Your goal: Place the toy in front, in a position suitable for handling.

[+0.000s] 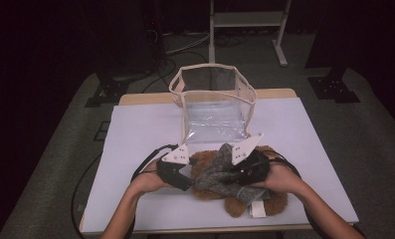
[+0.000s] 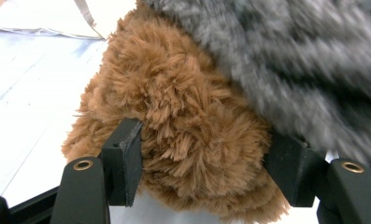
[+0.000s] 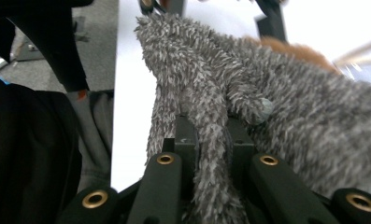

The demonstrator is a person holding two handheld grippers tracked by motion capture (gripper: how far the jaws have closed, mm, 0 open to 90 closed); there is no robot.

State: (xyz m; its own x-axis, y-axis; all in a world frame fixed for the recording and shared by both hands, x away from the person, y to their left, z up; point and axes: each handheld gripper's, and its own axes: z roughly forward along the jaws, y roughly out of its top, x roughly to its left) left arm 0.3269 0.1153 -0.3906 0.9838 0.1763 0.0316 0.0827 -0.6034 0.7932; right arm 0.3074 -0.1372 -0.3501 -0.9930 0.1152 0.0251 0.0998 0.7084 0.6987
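Nearest the person, right gripper (image 3: 206,140) has its jaws pinched tight on a fold of the shaggy grey knitted fabric piece (image 3: 286,112) — the pile squeezed thin between the pads, the rest spreading away ahead of the jaws and to their right. In the high view the same grey piece (image 1: 216,172) lies draped over the fluffy brown plush toy (image 1: 252,201), both at the near edge of the white-topped table (image 1: 135,144). Left gripper (image 1: 177,172) sits just left of the heap; its jaws stand about half apart around a rounded lobe of the brown plush (image 2: 192,140), pads pressing into the fur on both sides, grey fabric (image 2: 304,70) overlapping from above and to the right of them. Beyond both grippers, straight ahead, the clear plastic tote bag with cream trim (image 1: 213,102) stands upright, mouth open upward. Judgement: bundle's long axis runs across, gripper to gripper — the next carry goes forward and up over the bag's near rim, both hands about equally near.
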